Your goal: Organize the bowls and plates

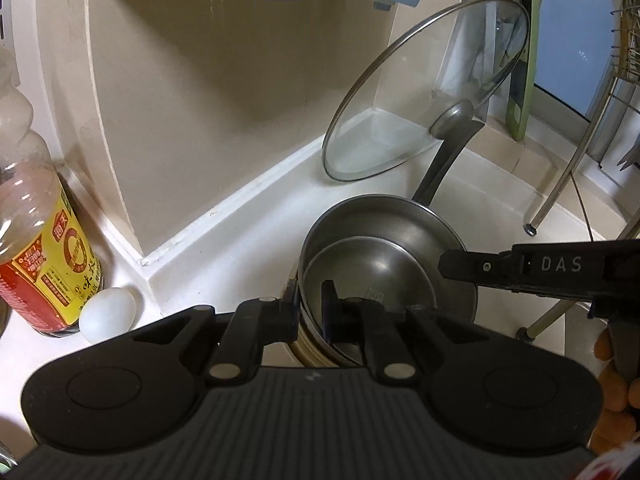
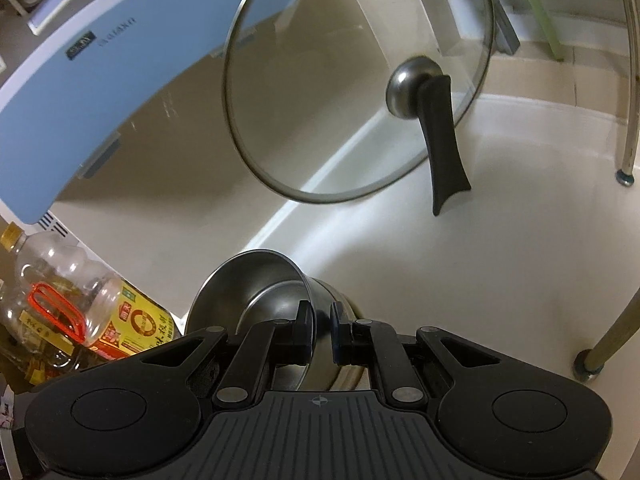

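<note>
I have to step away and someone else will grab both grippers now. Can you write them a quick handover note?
Left gripper: shut on the near rim of the stacked steel bowls.
Right gripper: shut on the rim at the opposite side.
The stack, with a smaller bowl nested inside, is carried over the white counter, near the glass lid leaning in the corner.
Done: bowls nested and gripped.
Left: set the stack down, release both.
</note>
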Tool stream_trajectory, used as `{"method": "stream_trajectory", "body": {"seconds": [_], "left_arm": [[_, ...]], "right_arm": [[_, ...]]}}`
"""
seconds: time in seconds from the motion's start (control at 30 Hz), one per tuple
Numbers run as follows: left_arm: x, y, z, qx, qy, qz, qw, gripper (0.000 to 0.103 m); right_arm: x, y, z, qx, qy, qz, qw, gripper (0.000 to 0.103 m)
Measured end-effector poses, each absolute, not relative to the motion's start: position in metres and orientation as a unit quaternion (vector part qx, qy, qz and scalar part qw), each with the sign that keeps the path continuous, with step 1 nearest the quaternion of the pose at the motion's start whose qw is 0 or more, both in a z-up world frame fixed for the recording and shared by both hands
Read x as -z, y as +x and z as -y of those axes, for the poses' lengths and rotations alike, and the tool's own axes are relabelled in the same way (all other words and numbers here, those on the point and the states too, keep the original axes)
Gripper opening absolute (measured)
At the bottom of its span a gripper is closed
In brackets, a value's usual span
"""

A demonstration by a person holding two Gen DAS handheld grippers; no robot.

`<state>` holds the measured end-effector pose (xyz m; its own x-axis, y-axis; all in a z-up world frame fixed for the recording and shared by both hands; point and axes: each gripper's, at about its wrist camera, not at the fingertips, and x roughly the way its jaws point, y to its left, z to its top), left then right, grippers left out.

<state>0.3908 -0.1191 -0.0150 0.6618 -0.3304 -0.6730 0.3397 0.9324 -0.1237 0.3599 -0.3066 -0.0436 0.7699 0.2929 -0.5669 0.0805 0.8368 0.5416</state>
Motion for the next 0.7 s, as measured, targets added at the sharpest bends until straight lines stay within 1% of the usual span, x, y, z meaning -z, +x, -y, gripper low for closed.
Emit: {"method": "stream_trajectory", "body": {"seconds": [0.27, 0.7], "left_arm": [[0.0179, 0.3933, 0.1206, 0.184, 0.009, -0.367, 0.912, 0.009], [0.0207, 0.3931, 0.1185, 0.174, 0.013, -0.366, 0.914, 0.010]], "right_arm": [[0.0523, 0.3669, 0.3065, -0.053, 0.285, -0.351, 0.890, 0.010], [0.0513, 0.3664, 0.3079, -0.055, 0.292, -0.341, 0.892, 0.010]]}}
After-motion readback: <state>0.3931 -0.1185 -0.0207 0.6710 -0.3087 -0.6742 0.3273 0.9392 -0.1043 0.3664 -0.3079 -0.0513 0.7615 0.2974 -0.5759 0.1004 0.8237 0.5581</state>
